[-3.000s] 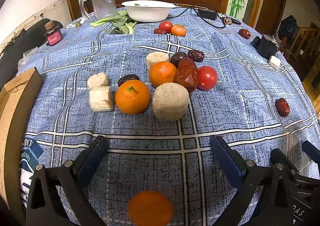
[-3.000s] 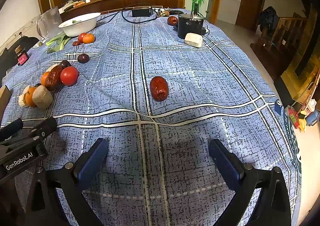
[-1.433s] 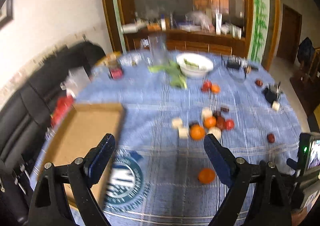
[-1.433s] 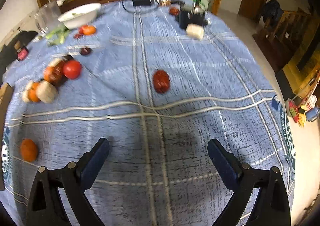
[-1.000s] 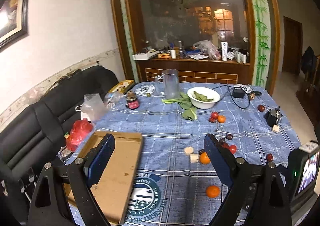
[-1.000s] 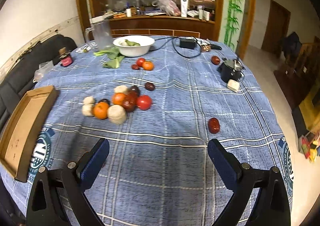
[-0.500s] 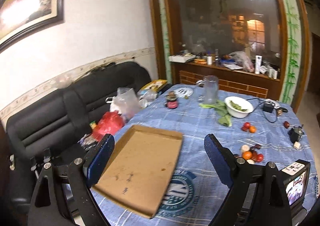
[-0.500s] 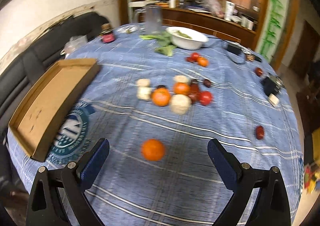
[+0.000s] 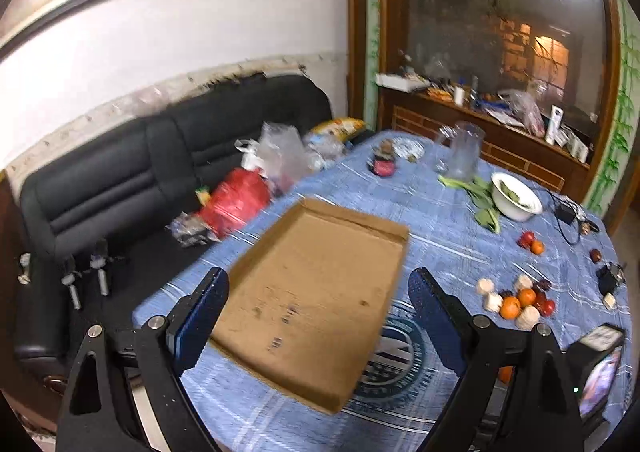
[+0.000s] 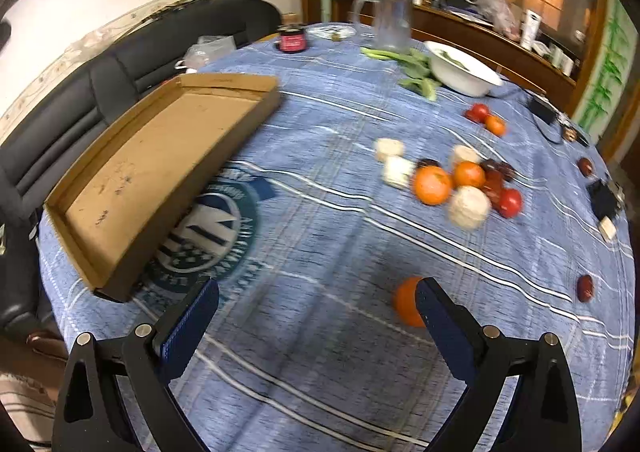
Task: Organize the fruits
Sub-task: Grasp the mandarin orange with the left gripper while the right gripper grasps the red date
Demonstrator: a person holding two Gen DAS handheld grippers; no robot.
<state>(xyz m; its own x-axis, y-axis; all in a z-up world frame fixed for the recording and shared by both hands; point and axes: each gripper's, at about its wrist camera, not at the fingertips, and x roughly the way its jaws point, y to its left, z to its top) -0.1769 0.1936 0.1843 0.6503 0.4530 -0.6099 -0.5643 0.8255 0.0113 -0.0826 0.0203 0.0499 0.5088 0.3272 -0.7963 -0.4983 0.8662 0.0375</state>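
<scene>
1. The left gripper (image 9: 318,312) had its jaws spread wide with nothing between the pads; it hung over the cardboard tray (image 9: 312,304), which lay empty on the worktop (image 9: 440,236).
2. The right gripper (image 10: 316,326) likewise stood open and held nothing, above bare blue cloth. A lone orange (image 10: 406,302) lay just beside its right finger, partly covered by it.
3. Only the left view showed the sofa (image 9: 120,179) in full, with the red bag (image 9: 236,203) and clear bags on it, and the edge of the other gripper's screen at lower right.
4. Only the right view showed the fruit cluster (image 10: 460,183) closely: two oranges, a tomato, dark dates and pale round pieces, touching one another, well apart from the tray.
5. Both views showed the white bowl (image 10: 460,69), greens (image 10: 416,71) and jug (image 10: 390,21) at the far side.
6. A single date (image 10: 585,288) lay alone near the right rim.
7. In the left view the lone orange was almost wholly hidden behind the right finger; the cluster there was too small to sort. Motion blur softened the right view.
</scene>
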